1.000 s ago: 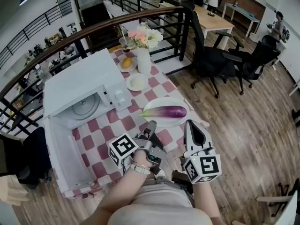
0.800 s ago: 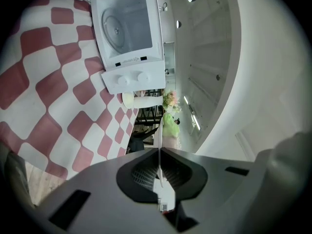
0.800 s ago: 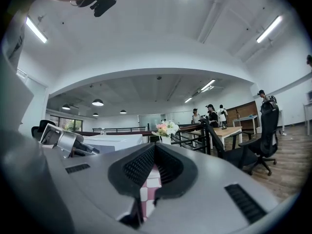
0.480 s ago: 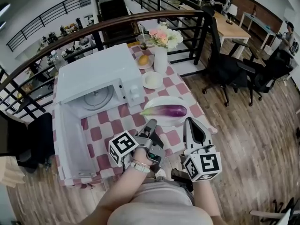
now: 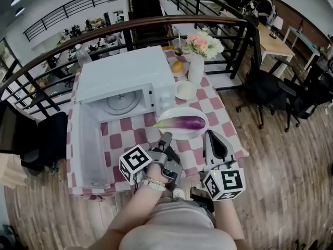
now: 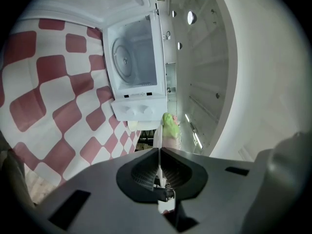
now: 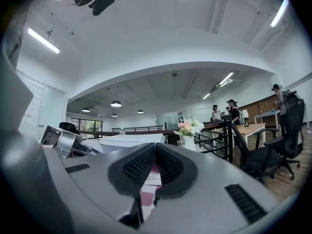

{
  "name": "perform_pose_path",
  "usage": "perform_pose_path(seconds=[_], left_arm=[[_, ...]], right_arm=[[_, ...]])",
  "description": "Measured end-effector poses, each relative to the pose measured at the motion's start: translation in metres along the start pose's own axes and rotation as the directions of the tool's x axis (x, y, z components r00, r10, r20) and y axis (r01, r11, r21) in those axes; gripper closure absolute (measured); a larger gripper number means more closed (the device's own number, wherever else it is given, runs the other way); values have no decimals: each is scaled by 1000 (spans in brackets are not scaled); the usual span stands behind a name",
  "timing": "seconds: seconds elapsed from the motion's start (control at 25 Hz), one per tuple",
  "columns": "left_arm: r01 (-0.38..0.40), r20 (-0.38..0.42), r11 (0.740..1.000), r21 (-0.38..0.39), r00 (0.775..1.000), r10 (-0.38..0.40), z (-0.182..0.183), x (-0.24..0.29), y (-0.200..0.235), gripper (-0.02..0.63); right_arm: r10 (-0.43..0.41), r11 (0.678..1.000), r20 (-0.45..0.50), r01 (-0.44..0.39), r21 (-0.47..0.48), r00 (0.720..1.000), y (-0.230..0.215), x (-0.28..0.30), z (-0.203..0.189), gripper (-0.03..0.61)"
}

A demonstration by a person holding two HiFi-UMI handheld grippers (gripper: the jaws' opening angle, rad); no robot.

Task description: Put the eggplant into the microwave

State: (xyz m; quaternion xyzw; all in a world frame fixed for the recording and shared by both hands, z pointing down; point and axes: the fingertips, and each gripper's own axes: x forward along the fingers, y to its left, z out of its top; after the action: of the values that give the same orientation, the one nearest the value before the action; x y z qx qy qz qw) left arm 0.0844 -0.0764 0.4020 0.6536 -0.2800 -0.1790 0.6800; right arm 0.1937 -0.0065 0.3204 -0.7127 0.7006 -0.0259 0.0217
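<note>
Approach step: left claw (image 5: 167, 137) and right claw (image 5: 208, 135) closed, empty, below centre-frame eggplant (image 5: 182, 123); next, open one and grab it.

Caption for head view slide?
Purple eggplant on white plate near open white microwave; left gripper, right gripper shut, empty.

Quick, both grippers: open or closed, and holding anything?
Left gripper: closed, holding nothing.
Right gripper: closed, holding nothing.
</note>
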Motion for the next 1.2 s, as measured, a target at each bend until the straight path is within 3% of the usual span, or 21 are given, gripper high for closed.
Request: perform_pose_path(seconds=[0.6,1.2], left_arm=[[-18,159,999,-32,987,22,41,-26,6,598],[-6,307,998,-55,952,22,56,-40,13,599]], right_arm=[[172,985,-15,-172,-4,985,44,32,0,552],[326,945,-41,-326,-4,945,61,46,-11,552]])
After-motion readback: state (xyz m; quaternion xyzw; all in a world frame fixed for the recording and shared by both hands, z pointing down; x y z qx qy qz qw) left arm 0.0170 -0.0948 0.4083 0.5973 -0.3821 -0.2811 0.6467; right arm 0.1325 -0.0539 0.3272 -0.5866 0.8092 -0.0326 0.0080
